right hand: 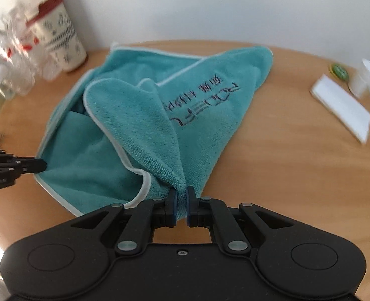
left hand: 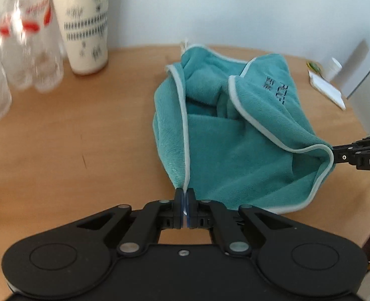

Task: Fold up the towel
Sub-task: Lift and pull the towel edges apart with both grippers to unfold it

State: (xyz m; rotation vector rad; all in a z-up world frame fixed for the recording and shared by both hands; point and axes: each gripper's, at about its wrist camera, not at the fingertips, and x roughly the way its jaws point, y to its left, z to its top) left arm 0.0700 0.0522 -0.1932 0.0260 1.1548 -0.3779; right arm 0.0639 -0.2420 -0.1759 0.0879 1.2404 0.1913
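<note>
A teal towel (left hand: 225, 150) with pale piping and dark embroidered lettering lies bunched on the round wooden table (left hand: 72, 138). My left gripper (left hand: 184, 195) is shut on the towel's near piped edge. In the right wrist view the same towel (right hand: 139, 115) rises in folds toward my right gripper (right hand: 181, 193), which is shut on a pinched teal corner. The right gripper (left hand: 335, 156) also shows at the right edge of the left wrist view, against the towel's far fold. The left gripper (right hand: 40, 165) reaches in from the left of the right wrist view, holding the towel's left corner.
A tall patterned cup with a red lid (left hand: 87, 25) and clear plastic bottles (left hand: 21, 57) stand at the table's back left. A white folded paper (right hand: 343, 107), a small white cup (right hand: 364, 77) and a green object (right hand: 339, 71) lie at the back right. A white wall is behind.
</note>
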